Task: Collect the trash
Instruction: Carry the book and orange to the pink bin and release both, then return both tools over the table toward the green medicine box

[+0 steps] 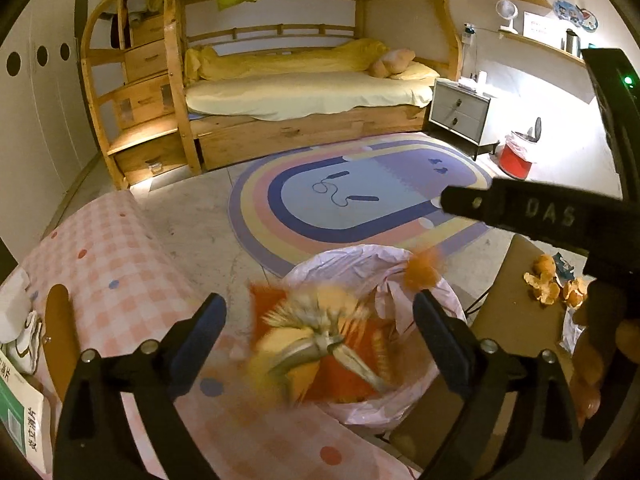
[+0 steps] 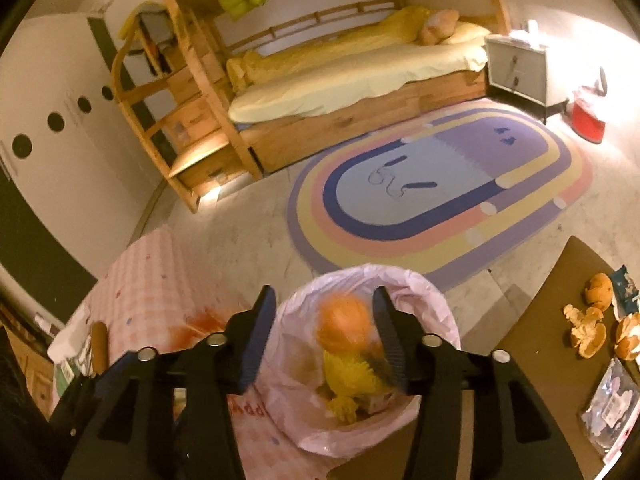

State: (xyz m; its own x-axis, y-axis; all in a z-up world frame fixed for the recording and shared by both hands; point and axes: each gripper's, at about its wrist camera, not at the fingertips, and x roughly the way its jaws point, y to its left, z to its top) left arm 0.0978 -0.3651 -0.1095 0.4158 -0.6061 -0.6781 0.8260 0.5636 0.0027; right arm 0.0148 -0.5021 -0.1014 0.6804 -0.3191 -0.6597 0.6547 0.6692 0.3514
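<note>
A bin lined with a pale pink bag (image 2: 436, 304) stands on the floor between a pink checked cloth-covered surface (image 1: 116, 264) and a brown table (image 2: 560, 360). Inside it lie yellow and orange scraps (image 2: 348, 380), too blurred to name surely. The left gripper (image 1: 320, 312) hangs over the bin with its jaws spread wide, nothing pressed between them; a blurred orange-and-silver wrapper (image 1: 320, 344) sits in the gap below, apparently falling loose. The right gripper (image 2: 324, 320) also points down into the bag, jaws parted; a blurred piece of orange peel (image 2: 344, 324) shows between them, close to the right pad, though whether it touches the pad is hard to tell.

More orange peel (image 2: 588, 332) lies in pieces on the brown table, beside a blue packet (image 2: 628, 284) and a clear plastic pouch (image 2: 612, 404). A green-and-white box (image 1: 20, 412) rests at the edge of the checked cloth.

Beyond, an oval rainbow rug (image 1: 360, 196) covers the grey floor with a skipping rope (image 1: 344, 192) on it. A wooden bunk bed (image 1: 296, 92) with yellow bedding stands against the wall, a grey nightstand (image 1: 460, 112) to its right, and a red bin (image 1: 516, 156) near that
</note>
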